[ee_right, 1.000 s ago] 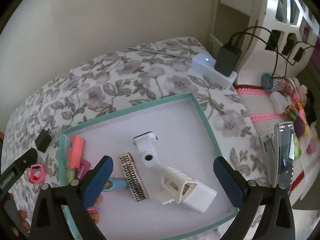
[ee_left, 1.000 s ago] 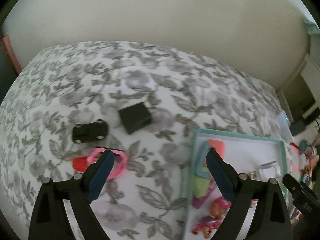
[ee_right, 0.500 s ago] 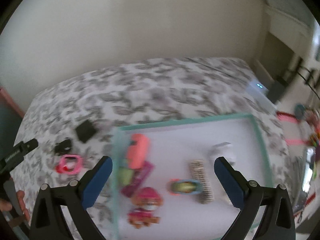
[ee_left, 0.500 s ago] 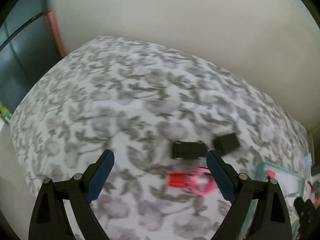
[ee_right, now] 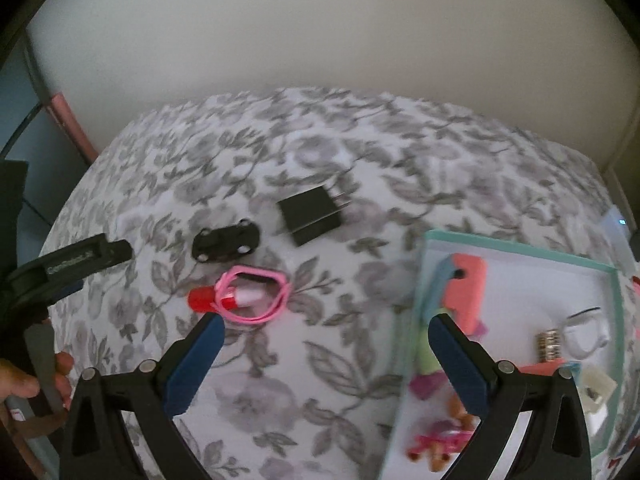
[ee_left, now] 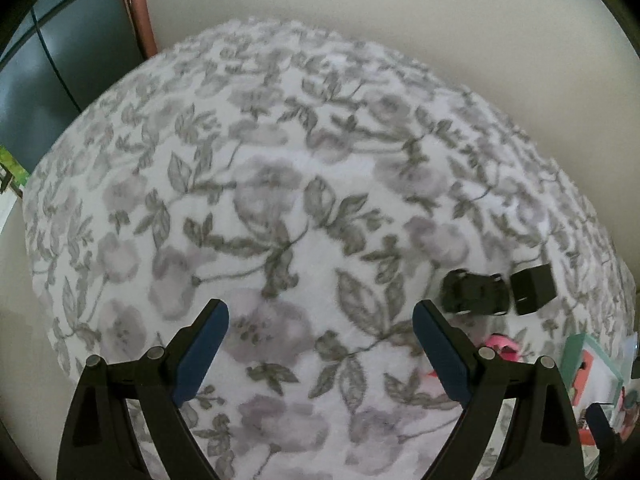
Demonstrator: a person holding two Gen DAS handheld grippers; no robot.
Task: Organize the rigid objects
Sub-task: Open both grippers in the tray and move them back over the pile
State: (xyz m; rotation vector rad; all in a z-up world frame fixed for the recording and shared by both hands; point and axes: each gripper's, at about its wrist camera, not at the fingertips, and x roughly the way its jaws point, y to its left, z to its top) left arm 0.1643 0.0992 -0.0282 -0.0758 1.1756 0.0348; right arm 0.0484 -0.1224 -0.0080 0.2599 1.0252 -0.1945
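Both sets of jaws gape wide and empty — the left gripper (ee_left: 320, 320) over bare floral bedspread (ee_left: 280, 184), the right gripper (ee_right: 322, 334) over it too. Black toy car (ee_right: 225, 245), black charger (ee_right: 311, 215) and pink band (ee_right: 256, 294) lie loose on the bed, left of the teal tray (ee_right: 516, 246) — already holding toys.

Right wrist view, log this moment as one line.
left claw: open, empty | right claw: open, empty | black toy car, charger: on bedspread, outside box

Before me, a bed under a white bedspread (ee_left: 280, 208) printed with grey flowers and leaves fills the view. Behind it rises a plain cream wall (ee_right: 320, 40). At my left stand a pink post (ee_left: 138, 12) and a dark grey-blue panel (ee_left: 36, 76). Daylight is soft and even.
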